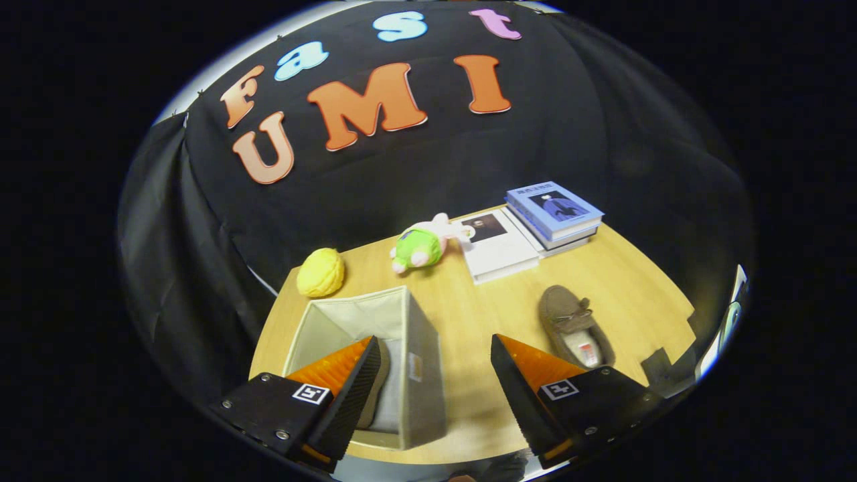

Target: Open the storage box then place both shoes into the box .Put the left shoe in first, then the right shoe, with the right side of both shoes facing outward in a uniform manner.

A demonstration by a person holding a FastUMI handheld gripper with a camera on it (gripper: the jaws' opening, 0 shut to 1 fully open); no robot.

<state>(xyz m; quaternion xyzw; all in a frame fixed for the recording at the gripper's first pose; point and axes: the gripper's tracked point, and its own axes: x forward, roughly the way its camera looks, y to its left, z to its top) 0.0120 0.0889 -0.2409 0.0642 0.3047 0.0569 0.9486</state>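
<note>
Spread gripper hanging over an open fabric box, one brown shoe out on the table.

The wooden table runs off under the fingers, its near edge lost from sight. The storage box, a soft grey fabric cube with a pale lining, stands open; the left finger hides most of its inside, and a tan shape behind that finger may be a shoe, hard to tell. A white book and a stack of blue books lie beyond. The moccasin, suede-like with a lace bow, lies just ahead of the right finger, long axis pointing away, toe far, heel partly covered. Further off: a green-and-pink plush toy and a yellow knobbly ball.
</note>
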